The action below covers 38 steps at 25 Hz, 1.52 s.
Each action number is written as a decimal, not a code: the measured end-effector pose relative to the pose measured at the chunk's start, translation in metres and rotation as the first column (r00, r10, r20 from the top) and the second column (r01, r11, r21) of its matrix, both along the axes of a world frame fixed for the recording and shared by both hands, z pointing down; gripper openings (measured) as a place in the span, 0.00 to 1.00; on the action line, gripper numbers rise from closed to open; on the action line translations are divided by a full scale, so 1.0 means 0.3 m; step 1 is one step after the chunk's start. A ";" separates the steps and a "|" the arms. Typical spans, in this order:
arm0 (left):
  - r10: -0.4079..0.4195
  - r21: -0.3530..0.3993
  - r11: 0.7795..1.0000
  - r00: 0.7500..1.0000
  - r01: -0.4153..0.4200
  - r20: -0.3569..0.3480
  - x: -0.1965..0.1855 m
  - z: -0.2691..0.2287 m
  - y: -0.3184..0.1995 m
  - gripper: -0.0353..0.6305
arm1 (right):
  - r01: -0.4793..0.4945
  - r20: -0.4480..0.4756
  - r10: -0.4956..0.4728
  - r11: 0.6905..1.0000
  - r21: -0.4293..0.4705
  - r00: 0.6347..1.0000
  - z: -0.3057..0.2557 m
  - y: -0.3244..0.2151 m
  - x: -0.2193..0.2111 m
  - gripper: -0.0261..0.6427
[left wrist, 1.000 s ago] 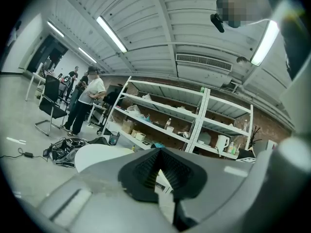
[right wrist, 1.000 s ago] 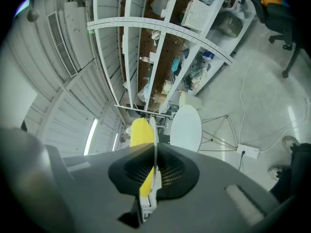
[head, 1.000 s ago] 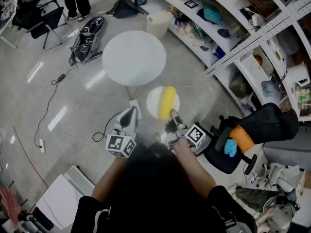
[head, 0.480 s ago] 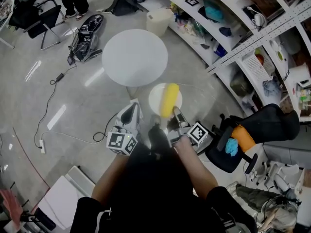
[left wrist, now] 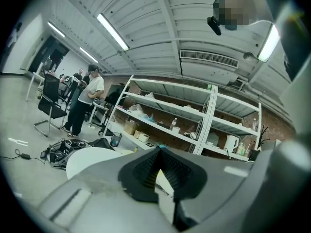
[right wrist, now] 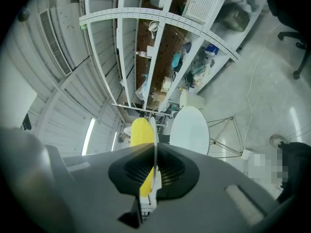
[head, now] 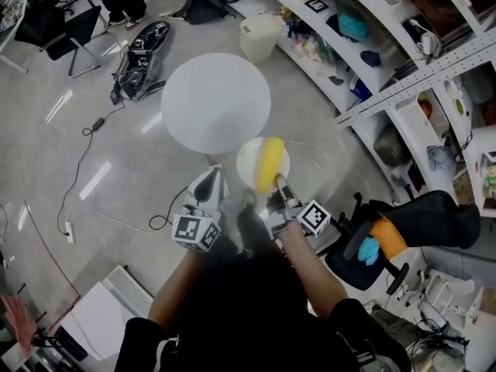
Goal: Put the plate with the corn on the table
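Since a second ago, you have carried both grippers forward, so the white plate (head: 246, 163) now hangs nearer the edge of the round white table (head: 215, 101) than it did. On your left, the left gripper (head: 211, 178) has its pads closed together with nothing between them, and it points toward the table's near edge. Just to the right, the plate is in the air beside that edge, not on the tabletop, with the yellow corn (head: 269, 163) lying along its middle. Your right gripper (head: 276, 183) is clamped on the plate's near rim. In the right gripper view the plate shows edge-on between the pads. Further right stands a black office chair (head: 434, 208), well apart from the table.
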<state>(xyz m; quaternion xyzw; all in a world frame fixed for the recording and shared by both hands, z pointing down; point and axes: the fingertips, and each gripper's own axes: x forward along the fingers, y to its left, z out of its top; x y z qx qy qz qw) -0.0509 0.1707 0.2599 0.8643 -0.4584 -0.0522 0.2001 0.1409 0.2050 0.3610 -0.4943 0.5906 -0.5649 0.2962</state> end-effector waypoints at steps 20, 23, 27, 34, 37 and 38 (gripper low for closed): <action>-0.162 -0.031 0.986 0.986 0.163 0.033 0.122 0.105 -0.330 0.06 | 0.203 -0.001 -0.203 0.979 0.001 0.979 0.114 -0.373 0.096 0.07; -0.175 -0.037 0.984 0.984 0.177 0.042 0.122 0.139 -0.343 0.06 | 0.214 0.011 -0.214 0.977 -0.011 0.977 0.141 -0.394 0.085 0.07; -0.169 -0.047 0.984 0.984 0.171 0.049 0.122 0.180 -0.368 0.06 | 0.215 0.013 -0.215 0.977 -0.005 0.976 0.175 -0.427 0.074 0.07; -0.158 -0.056 0.986 0.987 0.159 0.018 0.087 0.271 -0.434 0.06 | 0.205 0.010 -0.205 0.979 -0.009 0.979 0.269 -0.457 0.043 0.07; -0.127 -0.058 0.990 0.991 0.130 0.050 0.078 0.340 -0.450 0.06 | 0.197 0.024 -0.197 0.980 -0.016 0.980 0.312 -0.464 0.032 0.07; -0.120 -0.069 0.990 0.991 0.124 0.062 0.075 0.369 -0.451 0.06 | 0.193 0.030 -0.192 0.981 -0.020 0.981 0.329 -0.466 0.029 0.07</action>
